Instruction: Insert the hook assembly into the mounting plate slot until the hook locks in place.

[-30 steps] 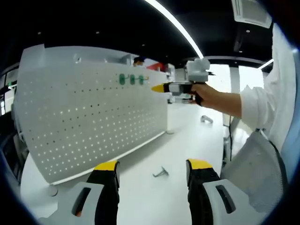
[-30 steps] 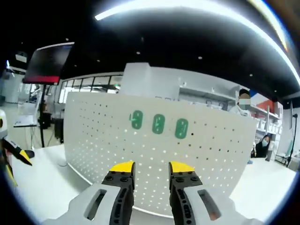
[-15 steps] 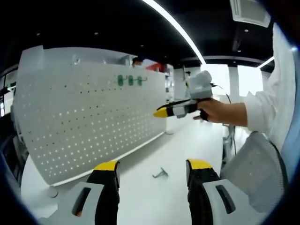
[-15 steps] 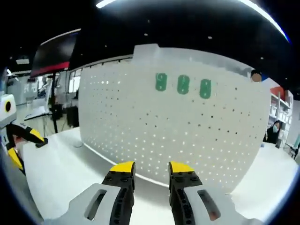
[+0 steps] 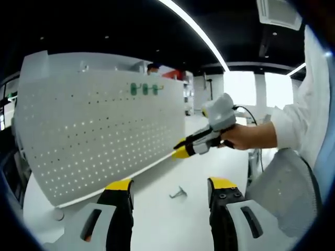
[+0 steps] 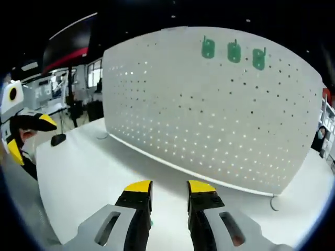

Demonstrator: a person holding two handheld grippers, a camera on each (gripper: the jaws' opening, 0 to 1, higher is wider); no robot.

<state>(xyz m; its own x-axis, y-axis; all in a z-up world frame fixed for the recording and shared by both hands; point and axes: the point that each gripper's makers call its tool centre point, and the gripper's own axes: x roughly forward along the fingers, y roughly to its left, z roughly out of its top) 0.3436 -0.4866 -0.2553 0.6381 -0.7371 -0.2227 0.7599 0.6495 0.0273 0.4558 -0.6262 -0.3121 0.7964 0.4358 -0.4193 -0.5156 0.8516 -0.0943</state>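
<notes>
While both tools are empty, the step in hand seems to be the pick-up of the next hook. In the left gripper view, the left tool has its jaws spread apart with nothing between them, and a small metal hook lies on the white counter just ahead, between the two jaw tips. In the same view the right tool comes in from the right, held by a hand, with its yellow tips pointing down toward the counter near the lower edge of the pegboard. In the right gripper view its own jaws stand a little apart and grasp nothing.

The pegboard, which is the mounting plate, stands upright on the counter. Three green hooks already sit in a row near its top edge.

To do this step well, I think the tool must go down slowly over the metal hook and close on its straight part, so that the end that goes in the slot stays free. The hook is thin and lies flat, so it may slide on the smooth counter. After the grasp, the hook should be brought to a free hole beside the green hooks and pushed in straight until it locks
</notes>
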